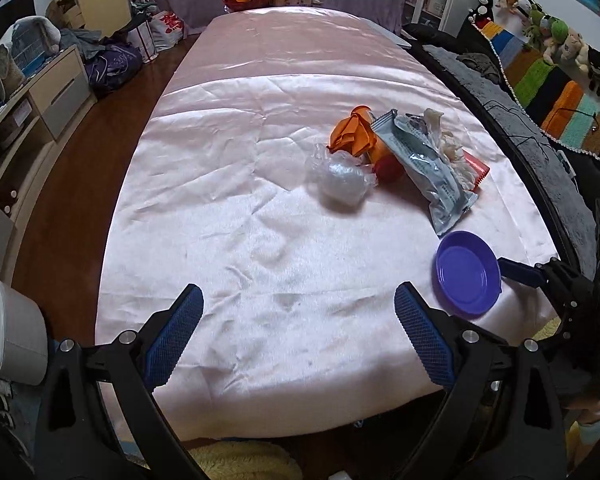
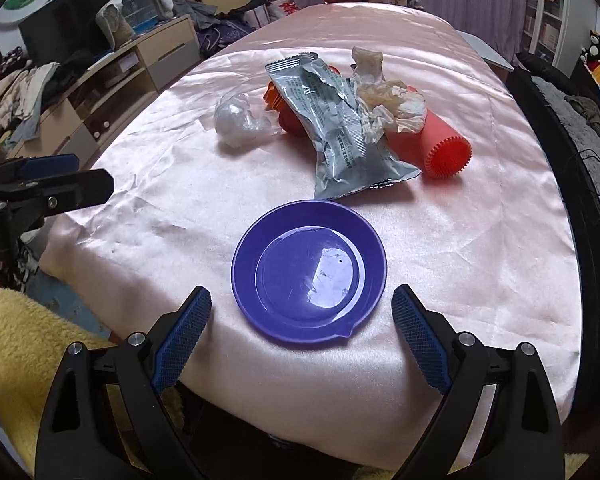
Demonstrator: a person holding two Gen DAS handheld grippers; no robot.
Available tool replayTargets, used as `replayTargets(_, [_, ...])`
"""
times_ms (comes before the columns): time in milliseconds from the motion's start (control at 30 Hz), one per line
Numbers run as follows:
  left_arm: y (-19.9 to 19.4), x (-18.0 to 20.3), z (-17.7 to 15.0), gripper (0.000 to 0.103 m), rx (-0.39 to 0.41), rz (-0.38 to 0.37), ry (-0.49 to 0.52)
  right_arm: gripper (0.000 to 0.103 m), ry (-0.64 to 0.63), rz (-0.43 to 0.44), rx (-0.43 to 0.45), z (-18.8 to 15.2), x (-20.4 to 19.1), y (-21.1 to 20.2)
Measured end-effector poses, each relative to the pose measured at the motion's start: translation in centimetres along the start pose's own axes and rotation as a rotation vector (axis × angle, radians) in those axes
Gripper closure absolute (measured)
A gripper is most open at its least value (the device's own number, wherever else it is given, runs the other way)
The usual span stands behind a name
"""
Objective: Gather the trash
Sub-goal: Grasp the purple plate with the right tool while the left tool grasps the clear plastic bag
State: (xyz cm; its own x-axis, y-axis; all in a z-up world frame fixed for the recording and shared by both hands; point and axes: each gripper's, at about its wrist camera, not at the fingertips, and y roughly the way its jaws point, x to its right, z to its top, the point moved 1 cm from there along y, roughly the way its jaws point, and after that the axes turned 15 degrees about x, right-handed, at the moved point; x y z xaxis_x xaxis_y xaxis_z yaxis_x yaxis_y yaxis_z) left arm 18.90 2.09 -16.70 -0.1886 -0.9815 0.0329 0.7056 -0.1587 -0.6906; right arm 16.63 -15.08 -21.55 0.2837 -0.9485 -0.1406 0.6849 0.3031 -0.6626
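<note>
**Plate is down; now feed the trash onto it**

Both tools are released and carry nothing. The right tool (image 2: 302, 320) hangs over the near edge of the pink-covered counter (image 2: 480, 248), its jaws spread wide with the purple plate (image 2: 309, 270) lying flat between and just ahead of them, untouched by either pad. The left tool (image 1: 299, 320) hovers over bare cloth, jaws equally wide.

The trash sits in a loose heap at twelve o'clock from the plate: a grey-blue wrapper (image 2: 336, 128) closest, its torn end almost reaching the rim; crumpled tissue (image 2: 388, 104) lying on a red ribbed tube (image 2: 440, 148) at one o'clock; a clear plastic wad (image 2: 240, 120) at eleven o'clock; orange scraps (image 1: 350, 132) behind.

My read: take the wrapper first. Pinch it across a raised fold rather than flat against the slippery cloth, lift clear before travelling, and drop it centrally. Clear the tissue before the tube, which may roll.
</note>
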Motion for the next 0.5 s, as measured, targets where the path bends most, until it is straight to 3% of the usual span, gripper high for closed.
replayTargets(167, [2.4,0.6,1.6,0.012,-0.015,-0.030,0.002,0.012,-0.039,-0.036,0.018,0.3,-0.4,0.7])
replayTargets(233, [3.5,0.9,2.2,0.012,-0.016,-0.040,-0.002,0.018,-0.081,-0.073,0.028,0.3,-0.6,0.8])
replayTargets(300, [4.7,1.3,2.8,0.012,-0.024,-0.046,-0.008,0.024,-0.076,-0.066,0.038,0.4,-0.2,0.7])
replayTargets(500, [7.9,2.7,4.2,0.014,-0.032,-0.061,0.011,0.025,-0.025,-0.030,0.022,1.0,1.7,0.4])
